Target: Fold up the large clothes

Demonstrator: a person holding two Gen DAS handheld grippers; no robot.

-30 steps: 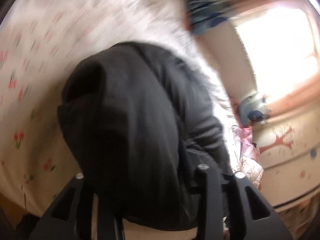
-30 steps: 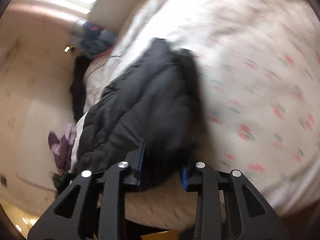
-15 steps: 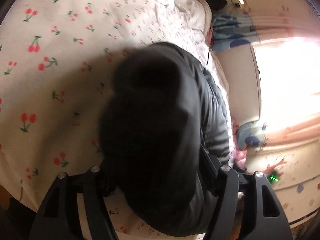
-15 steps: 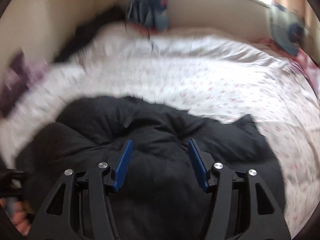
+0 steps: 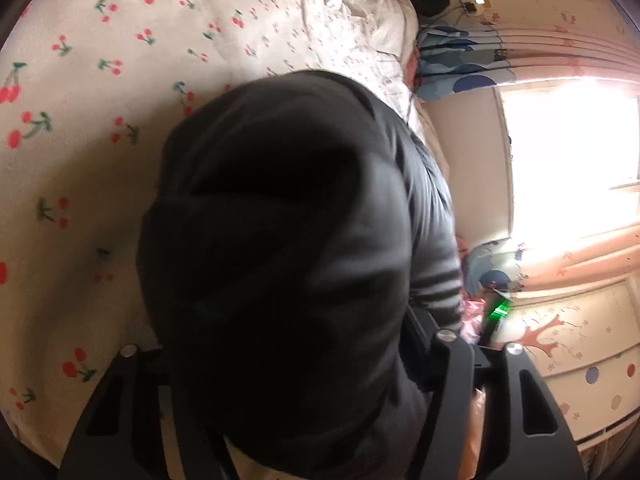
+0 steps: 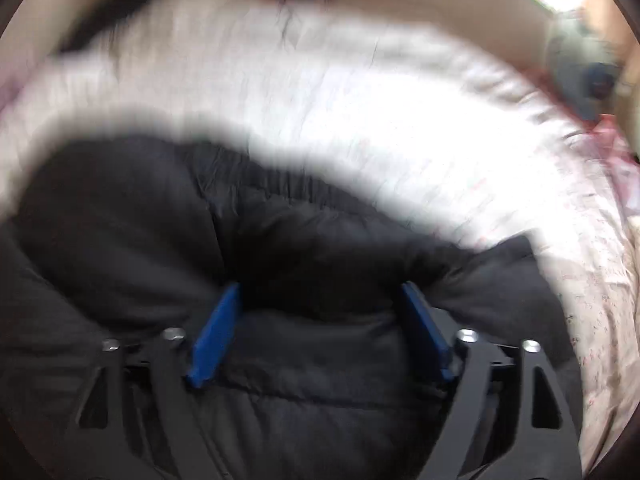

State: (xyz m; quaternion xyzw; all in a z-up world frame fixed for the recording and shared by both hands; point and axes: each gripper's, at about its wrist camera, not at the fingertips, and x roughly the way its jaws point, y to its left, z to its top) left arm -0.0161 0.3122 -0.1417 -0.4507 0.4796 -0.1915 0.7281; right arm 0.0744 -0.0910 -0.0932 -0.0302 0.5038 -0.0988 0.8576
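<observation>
My left gripper [image 5: 288, 360] is buried in a thick bunch of the black puffer jacket [image 5: 280, 260]; the fabric hides both fingertips, so I cannot tell how far apart they stand, only that the bundle fills the space between the finger frames. Compared with half a second ago the bunch has swelled toward the lens and now covers more of the cherry-print bedsheet [image 5: 80, 140], though the bed's far edge with the blue patterned cloth [image 5: 452, 64] and the bright window [image 5: 568, 136] sit about where they were.

My right gripper [image 6: 320, 316] has its blue pads [image 6: 216, 336] spread wide, wider than half a second ago, with a fold of the black puffer jacket [image 6: 320, 360] lying between them and under them; the pads touch the fabric at their tips but do not squeeze it. The jacket lies along the near edge of the bed, and the pale bedsheet [image 6: 360, 100] stretches beyond it to the far edge. This view is more blurred than before, and the jacket takes up more of it.
</observation>
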